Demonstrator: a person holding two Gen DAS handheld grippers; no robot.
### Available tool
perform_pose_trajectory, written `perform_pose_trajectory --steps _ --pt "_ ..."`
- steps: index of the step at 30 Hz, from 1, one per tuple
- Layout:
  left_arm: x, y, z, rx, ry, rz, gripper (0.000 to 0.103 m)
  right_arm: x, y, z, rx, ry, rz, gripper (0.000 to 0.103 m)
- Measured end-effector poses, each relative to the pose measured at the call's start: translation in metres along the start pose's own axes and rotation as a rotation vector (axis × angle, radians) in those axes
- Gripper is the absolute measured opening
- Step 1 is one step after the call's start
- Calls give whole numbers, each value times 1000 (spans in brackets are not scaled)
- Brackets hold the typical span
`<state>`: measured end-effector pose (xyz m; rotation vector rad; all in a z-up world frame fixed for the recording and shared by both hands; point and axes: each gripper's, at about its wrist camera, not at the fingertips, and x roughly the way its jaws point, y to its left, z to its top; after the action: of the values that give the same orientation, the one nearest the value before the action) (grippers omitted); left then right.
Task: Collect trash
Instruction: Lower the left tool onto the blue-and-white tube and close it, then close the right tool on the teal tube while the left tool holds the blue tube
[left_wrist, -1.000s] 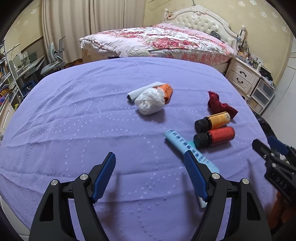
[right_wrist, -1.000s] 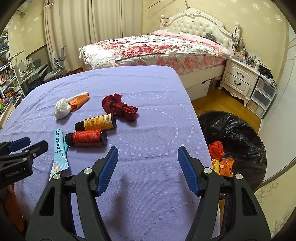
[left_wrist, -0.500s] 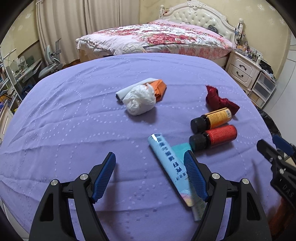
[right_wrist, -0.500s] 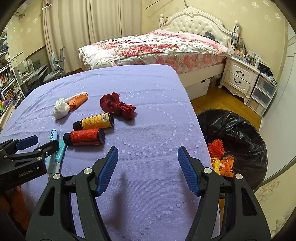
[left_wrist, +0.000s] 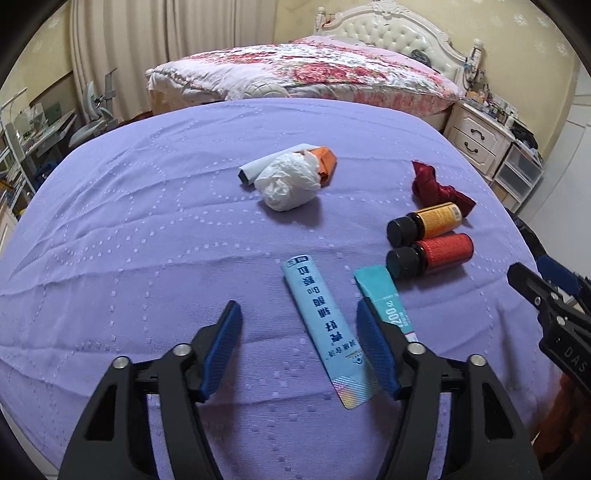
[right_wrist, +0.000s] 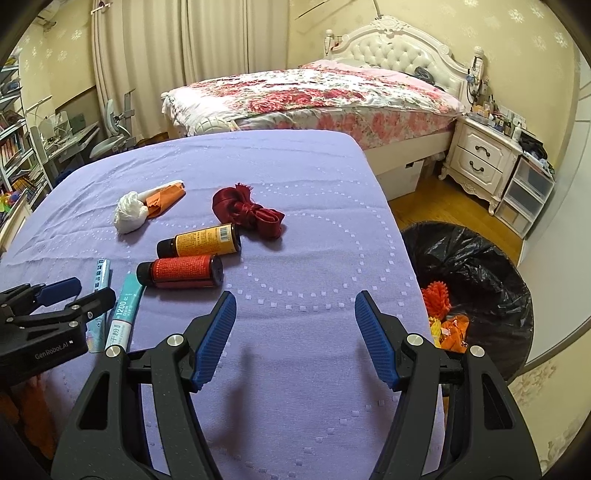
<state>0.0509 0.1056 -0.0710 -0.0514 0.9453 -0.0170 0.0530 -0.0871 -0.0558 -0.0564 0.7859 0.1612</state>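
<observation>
**Left claw closing around a sachet on the purple cloth**

The left gripper (left_wrist: 299, 350) hangs over the purple quilted tablecloth (left_wrist: 147, 229), its blue-padded jaws apart and just now narrowing. Between them lies a long pale-blue paper sachet with dark print (left_wrist: 325, 328), nearer the right pad but not pressed by either. Just outside the right pad lies a teal flat sachet (left_wrist: 384, 295). Beyond and to the right of the claw lie a red-labelled dark bottle (left_wrist: 432, 254) and a yellow-labelled dark bottle (left_wrist: 424, 223), side by side, then a crumpled dark-red ribbon (left_wrist: 436, 184). Straight ahead lies a white crumpled plastic wad (left_wrist: 288, 182) against an orange wrapper (left_wrist: 327, 164). The right gripper (right_wrist: 295, 332) stands open over bare cloth, nothing between its pads; to its right, below the cloth's edge, is a black-lined trash bin (right_wrist: 476, 266).
</observation>
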Motion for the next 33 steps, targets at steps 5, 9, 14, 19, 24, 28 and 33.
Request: perform_pose_trajectory --steps 5,9,14,19,24,28,33 --pt "-3 0 -3 18 -15 -11 35 -3 5 1 -11 -2 2 65" --pt "-6 8 -6 15 -22 -52 23 -6 14 1 -29 -1 7 65" --pt "-10 19 -11 6 -30 -59 21 -10 25 1 -50 -2 12 65" --pt "-17 35 -18 -14 -38 -48 21 -14 40 2 -66 1 41 65" --pt "-24 55 -23 -32 -58 -14 21 -16 61 2 -98 9 77 65" --pt "-28 70 -28 -47 -70 6 21 -17 76 0 -111 22 116 65" --pt "-31 80 -33 -53 -89 26 21 -14 98 -4 -149 52 153 65"
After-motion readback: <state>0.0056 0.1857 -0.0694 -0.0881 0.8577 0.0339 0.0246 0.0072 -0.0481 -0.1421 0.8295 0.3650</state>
